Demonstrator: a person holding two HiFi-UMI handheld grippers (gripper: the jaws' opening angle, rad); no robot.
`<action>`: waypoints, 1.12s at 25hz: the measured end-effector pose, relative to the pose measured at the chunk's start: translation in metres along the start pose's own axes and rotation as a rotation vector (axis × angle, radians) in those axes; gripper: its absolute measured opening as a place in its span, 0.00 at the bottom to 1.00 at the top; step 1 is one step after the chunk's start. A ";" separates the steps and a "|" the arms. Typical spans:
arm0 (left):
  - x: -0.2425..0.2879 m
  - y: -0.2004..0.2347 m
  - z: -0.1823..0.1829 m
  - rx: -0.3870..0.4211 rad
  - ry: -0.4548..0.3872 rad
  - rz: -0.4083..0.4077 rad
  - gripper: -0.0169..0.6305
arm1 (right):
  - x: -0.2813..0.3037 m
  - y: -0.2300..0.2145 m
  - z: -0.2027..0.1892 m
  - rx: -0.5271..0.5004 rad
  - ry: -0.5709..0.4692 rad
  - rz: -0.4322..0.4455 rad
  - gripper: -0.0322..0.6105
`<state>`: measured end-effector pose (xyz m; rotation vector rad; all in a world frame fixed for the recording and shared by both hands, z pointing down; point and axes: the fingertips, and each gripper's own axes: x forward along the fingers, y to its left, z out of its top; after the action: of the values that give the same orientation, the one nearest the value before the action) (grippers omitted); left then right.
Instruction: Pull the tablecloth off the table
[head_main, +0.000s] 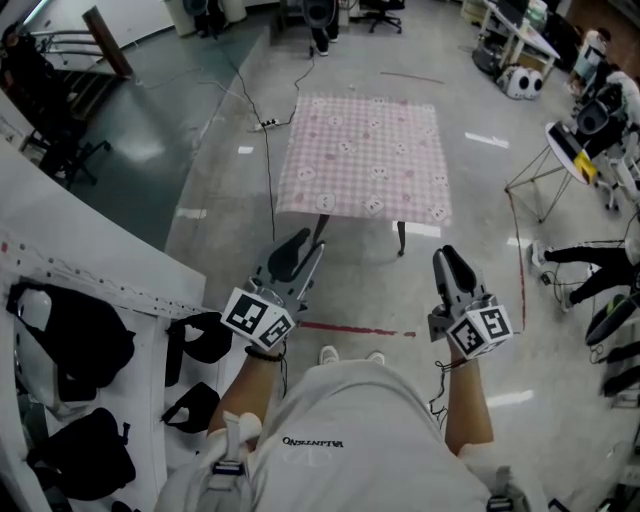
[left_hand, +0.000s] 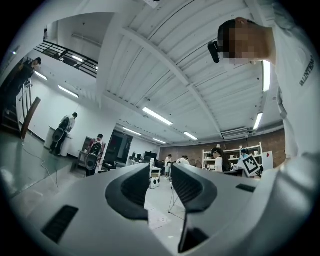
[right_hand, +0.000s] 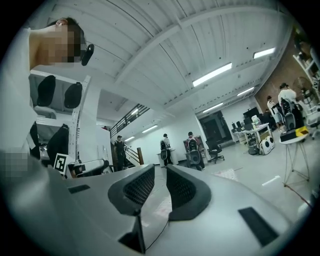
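A pink checked tablecloth (head_main: 365, 155) covers a small table whose dark legs (head_main: 401, 238) show under its near edge; it stands on the grey floor ahead of me. My left gripper (head_main: 298, 250) is held up in front of my body, short of the table's near left corner, jaws open with nothing between them (left_hand: 161, 181). On the other side my right gripper (head_main: 450, 262) is held near the table's near right corner, apart from the cloth. Its jaws stand a little apart and hold nothing (right_hand: 160, 186). Both point slightly upward, toward the hall and ceiling.
A white panel with black bags (head_main: 70, 340) lies at my left. A cable (head_main: 268, 170) runs along the floor left of the table. A red tape line (head_main: 350, 327) crosses the floor by my feet. At the right are a thin-legged stand (head_main: 545, 180) and a person's legs (head_main: 580, 262).
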<state>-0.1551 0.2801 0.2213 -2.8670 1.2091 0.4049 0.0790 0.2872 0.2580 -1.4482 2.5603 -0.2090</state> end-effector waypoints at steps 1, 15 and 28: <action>-0.001 0.003 -0.001 -0.005 0.002 -0.003 0.22 | 0.001 0.000 -0.004 0.006 0.005 -0.004 0.18; -0.022 0.034 -0.026 -0.117 0.011 -0.037 0.22 | 0.024 0.022 -0.047 0.137 0.039 -0.031 0.20; 0.004 0.043 -0.044 -0.139 0.050 -0.040 0.22 | 0.050 -0.007 -0.055 0.184 0.047 -0.014 0.20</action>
<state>-0.1723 0.2426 0.2665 -3.0304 1.1729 0.4350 0.0469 0.2424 0.3080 -1.4097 2.4916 -0.4733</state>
